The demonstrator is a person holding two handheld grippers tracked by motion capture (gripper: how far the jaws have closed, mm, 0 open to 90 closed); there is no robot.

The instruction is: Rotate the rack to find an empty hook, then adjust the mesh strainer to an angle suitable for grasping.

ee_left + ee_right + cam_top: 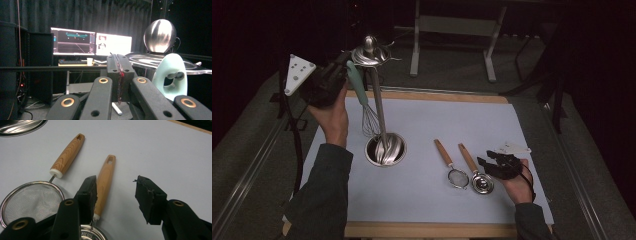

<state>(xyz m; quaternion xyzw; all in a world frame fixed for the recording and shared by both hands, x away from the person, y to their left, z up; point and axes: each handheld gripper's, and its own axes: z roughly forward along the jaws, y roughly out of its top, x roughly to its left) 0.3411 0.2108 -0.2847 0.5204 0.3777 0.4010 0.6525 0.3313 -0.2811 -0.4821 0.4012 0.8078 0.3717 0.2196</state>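
Here the whisk (362, 100) stands near-upright — mint handle up.

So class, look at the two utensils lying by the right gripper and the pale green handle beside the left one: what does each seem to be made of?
Strainer: fine metal mesh in a shiny wire rim; its handle shows wood grain, possibly printed, with a white collar.
Small ladle: polished steel bowl, matching wood-look handle.
Whisk handle: smooth matte pale green, probably plastic or silicone.
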